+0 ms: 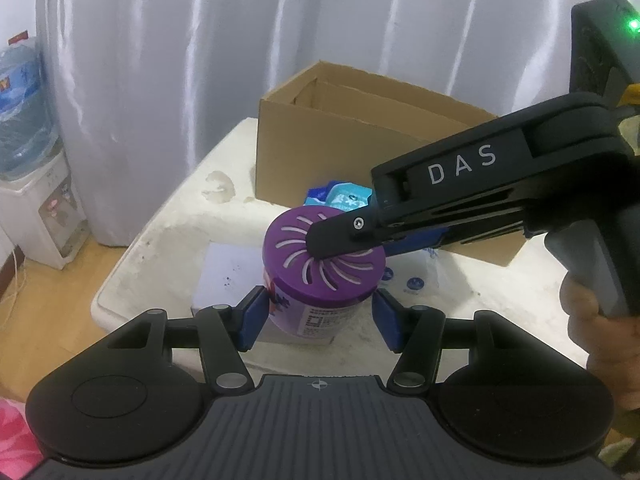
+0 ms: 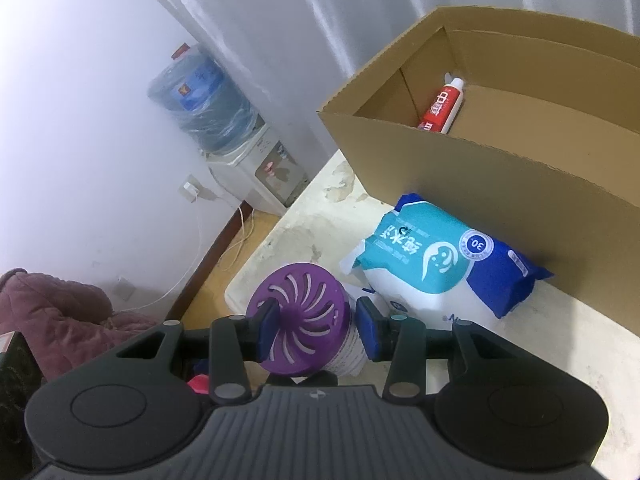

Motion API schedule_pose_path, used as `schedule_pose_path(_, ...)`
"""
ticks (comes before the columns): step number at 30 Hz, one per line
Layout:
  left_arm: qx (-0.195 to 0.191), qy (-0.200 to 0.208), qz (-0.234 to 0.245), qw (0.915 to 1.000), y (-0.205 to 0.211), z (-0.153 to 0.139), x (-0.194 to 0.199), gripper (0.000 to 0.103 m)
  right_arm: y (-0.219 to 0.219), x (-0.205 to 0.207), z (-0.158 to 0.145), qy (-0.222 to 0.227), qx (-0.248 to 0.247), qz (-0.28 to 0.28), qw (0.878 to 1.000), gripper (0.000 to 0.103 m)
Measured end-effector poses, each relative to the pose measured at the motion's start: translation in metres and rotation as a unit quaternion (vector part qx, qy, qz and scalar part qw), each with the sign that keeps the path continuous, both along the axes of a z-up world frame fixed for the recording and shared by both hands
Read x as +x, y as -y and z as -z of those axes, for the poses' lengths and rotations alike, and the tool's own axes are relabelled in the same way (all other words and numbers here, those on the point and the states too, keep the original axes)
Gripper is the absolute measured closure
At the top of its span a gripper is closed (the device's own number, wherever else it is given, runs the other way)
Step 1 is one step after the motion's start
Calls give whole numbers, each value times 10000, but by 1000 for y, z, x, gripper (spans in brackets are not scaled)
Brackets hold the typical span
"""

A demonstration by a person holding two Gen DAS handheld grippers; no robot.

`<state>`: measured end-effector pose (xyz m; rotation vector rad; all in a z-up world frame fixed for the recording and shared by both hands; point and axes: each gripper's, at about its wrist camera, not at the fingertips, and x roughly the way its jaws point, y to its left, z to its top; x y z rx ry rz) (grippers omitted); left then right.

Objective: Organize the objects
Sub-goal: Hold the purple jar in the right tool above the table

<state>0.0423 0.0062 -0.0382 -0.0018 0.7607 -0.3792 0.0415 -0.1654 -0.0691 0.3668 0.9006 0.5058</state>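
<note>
A purple air-freshener jar (image 1: 320,272) with a slotted lid stands on a white box on the white table. My left gripper (image 1: 320,316) is shut on the jar's body, one blue pad on each side. My right gripper (image 2: 316,330) comes in from the right and is open around the jar's purple lid (image 2: 298,316); it also shows in the left wrist view (image 1: 340,240), over the lid. A blue and white wipes pack (image 2: 444,264) lies in front of an open cardboard box (image 2: 500,168). A red toothpaste tube (image 2: 442,108) lies inside the box.
The white table (image 2: 304,232) ends close to the left of the jar. A water dispenser (image 2: 240,152) stands by the wall and curtain at the left. A dark red cloth (image 2: 52,316) lies on the floor side, lower left.
</note>
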Motion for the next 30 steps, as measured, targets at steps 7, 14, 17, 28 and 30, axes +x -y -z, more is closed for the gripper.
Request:
schedule_pose_path(7, 68, -121, -30, 9999, 0, 3, 5, 45, 0, 1, 1, -9, 34, -6, 10000, 57)
schedule_pose_path(14, 123, -201, -72, 9997, 0, 8, 5, 45, -3, 0, 1, -36, 49, -48, 10000, 57)
schedule_pose_path(17, 139, -203, -72, 9997, 1, 8, 5, 44, -3, -1, 1, -51, 55, -42, 10000, 57)
schedule_pose_path(28, 204, -237, -76, 9995, 3, 7, 1, 44, -1, -5, 3, -127, 93, -36, 9999, 57)
schedule_pose_path(30, 235, -242, -84, 9994, 5, 6, 2, 43, 0, -6, 4, -131, 105, -29, 9999, 57)
